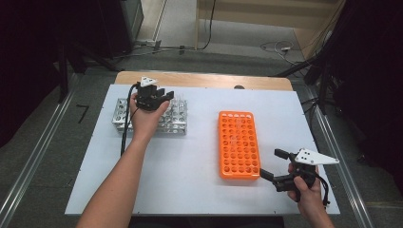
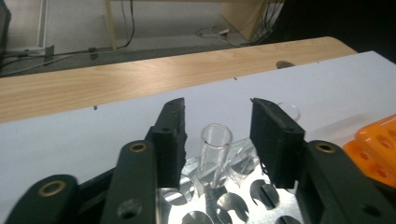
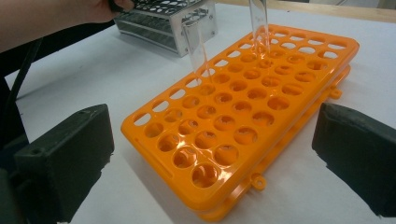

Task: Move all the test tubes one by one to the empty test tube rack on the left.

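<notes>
A metal tube rack (image 1: 176, 118) stands at the white table's back left. My left gripper (image 1: 167, 96) hovers over its right part, open. In the left gripper view a clear glass tube (image 2: 215, 144) stands upright in the metal rack (image 2: 224, 205), between the spread jaws and touching neither. Another tube rim (image 2: 289, 111) shows behind the right jaw. An orange rack (image 1: 239, 144) lies right of centre, and two clear tubes (image 3: 197, 46) (image 3: 260, 23) stand in its far holes. My right gripper (image 1: 271, 163) is open at the orange rack's (image 3: 224, 121) near right corner, holding nothing.
The white board (image 1: 199, 180) lies on a wooden table whose strip (image 1: 204, 80) shows at the back. Cables (image 1: 278, 46) lie on the floor beyond. Metal rails (image 1: 33, 156) run along both sides. Dark curtains (image 1: 375, 71) hang at the right.
</notes>
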Demonstrator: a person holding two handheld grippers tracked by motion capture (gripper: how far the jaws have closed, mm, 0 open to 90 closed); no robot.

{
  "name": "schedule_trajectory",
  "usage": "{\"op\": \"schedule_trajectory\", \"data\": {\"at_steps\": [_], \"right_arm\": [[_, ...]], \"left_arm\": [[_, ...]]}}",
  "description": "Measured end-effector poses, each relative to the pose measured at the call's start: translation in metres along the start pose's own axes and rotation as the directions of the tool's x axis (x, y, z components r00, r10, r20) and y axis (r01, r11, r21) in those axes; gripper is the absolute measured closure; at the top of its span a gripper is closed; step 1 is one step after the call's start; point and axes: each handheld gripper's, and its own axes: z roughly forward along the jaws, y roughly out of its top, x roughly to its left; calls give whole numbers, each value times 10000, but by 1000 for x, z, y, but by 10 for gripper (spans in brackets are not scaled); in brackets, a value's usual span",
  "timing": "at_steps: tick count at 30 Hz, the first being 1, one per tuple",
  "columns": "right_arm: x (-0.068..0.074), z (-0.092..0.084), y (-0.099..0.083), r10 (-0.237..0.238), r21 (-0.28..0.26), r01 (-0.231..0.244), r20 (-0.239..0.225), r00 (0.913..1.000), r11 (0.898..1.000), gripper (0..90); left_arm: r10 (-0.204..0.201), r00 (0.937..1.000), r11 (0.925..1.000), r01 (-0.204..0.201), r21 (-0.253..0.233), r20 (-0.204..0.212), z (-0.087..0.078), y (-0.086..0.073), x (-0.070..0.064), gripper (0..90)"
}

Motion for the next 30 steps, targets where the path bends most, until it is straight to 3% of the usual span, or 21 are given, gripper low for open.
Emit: {"op": "schedule_trajectory", "data": {"at_steps": [12,19,22,30], "right_arm": [[2,2,1,-66,16,66,-44,10000,10000,0],[3,4,2,-76,22,76,-81,9999,10000,0],[4,5,3,-69,52,69,-109,9999,10000,0],[5,8,4,-92,89,93,-67,9999,9999,0]], "left_arm": [[-75,9976,9990,105,-427,689,-21,-2,-9,188],[72,9946,9985,-16,-546,1036,-38,-7,-19,45],[199,9931,9977,-122,-670,1156,-47,-11,-24,3],[367,9874,9951,-221,-959,1537,-70,-18,-35,0]]}}
